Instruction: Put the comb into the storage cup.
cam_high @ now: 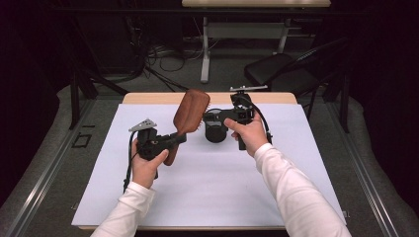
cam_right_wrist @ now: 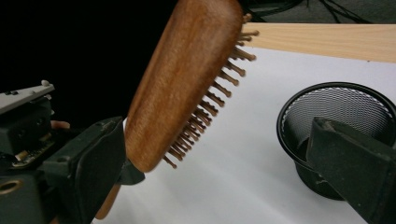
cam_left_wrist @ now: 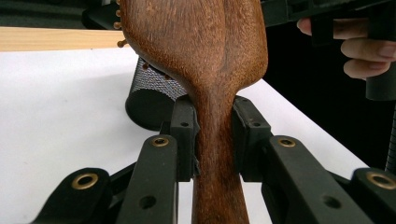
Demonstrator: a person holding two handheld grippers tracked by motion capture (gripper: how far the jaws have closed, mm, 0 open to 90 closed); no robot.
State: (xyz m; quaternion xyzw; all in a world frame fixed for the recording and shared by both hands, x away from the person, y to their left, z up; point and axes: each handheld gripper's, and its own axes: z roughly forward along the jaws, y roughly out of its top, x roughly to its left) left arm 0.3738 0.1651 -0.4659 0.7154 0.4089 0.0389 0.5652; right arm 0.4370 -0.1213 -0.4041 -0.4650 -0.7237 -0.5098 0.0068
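A brown wooden hairbrush (cam_high: 190,111) stands tilted above the white mat, head up and bristles facing right. My left gripper (cam_high: 178,139) is shut on its handle; in the left gripper view both pads (cam_left_wrist: 184,135) press the handle of the hairbrush (cam_left_wrist: 205,42). A black mesh cup (cam_high: 215,133) stands upright on the mat just right of the brush. My right gripper (cam_high: 217,118) hovers over the cup with its jaws wide apart. In the right gripper view the hairbrush (cam_right_wrist: 182,79) hangs beyond the left jaw and the cup (cam_right_wrist: 336,112) sits behind the right jaw. Nothing is gripped by the right gripper (cam_right_wrist: 224,154).
The white mat (cam_high: 207,187) covers most of a wooden table (cam_high: 148,98). Behind the table are a black chair (cam_high: 281,69), a desk leg (cam_high: 205,49) and cables on the floor. Dark floor runs along both sides.
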